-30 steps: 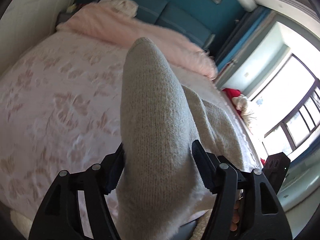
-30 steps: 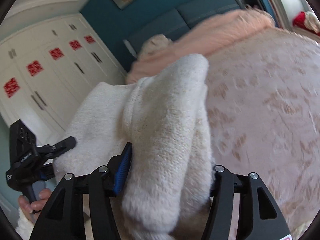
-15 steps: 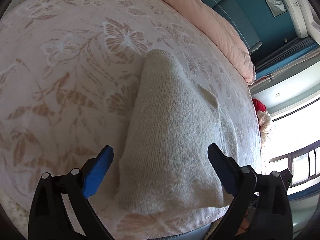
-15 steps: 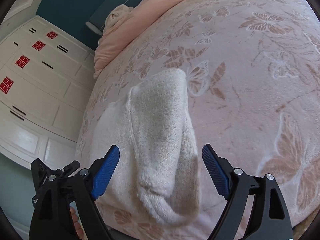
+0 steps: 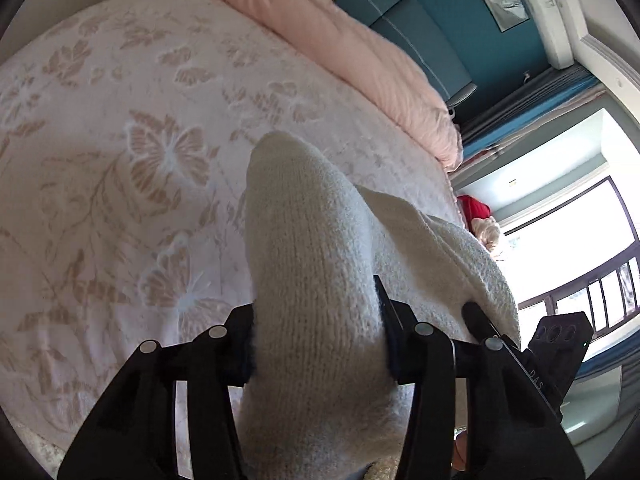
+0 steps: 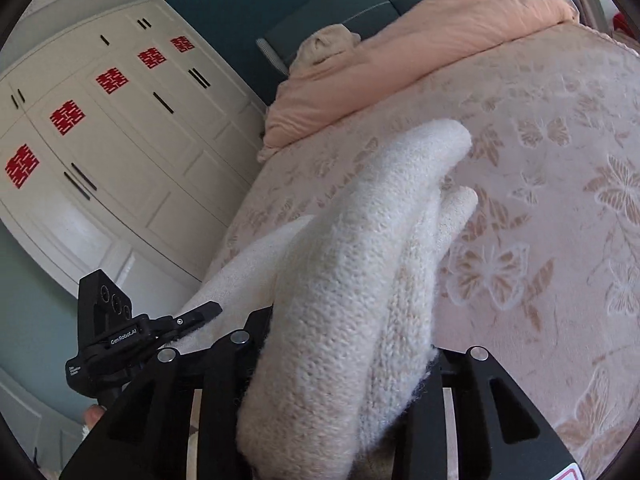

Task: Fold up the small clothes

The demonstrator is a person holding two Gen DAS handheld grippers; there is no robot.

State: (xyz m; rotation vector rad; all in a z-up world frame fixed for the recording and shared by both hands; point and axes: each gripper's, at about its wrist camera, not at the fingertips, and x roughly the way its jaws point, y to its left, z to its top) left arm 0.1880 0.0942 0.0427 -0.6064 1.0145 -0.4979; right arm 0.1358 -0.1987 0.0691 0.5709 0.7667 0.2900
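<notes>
Knitwear, a cream sweater (image 5: 320,280), is pinched at its near edge by both tools at once. From where I stand the left gripper (image 5: 320,348) has its jaws closed narrow on a thick fold of the knit, and the right gripper (image 6: 344,356) is clamped the same way on another bunch of it; neither has any gap to spare. From each grip the cloth runs straight forward, away from the person, so its long axis lies along the fingers and out over the bed (image 5: 120,140), with the far end drooping toward the butterfly-patterned bedspread. Whether that far end touches the cover I cannot tell. The two tools hold the same edge side by side, close together, so neither is nearer the garment than the other; the span of cloth between them sags. I judge the next move turns on carrying that held edge forward over the part lying ahead. Beyond it a pink duvet (image 5: 340,40) is heaped by the headboard (image 6: 360,4). No basket or box is in sight
</notes>
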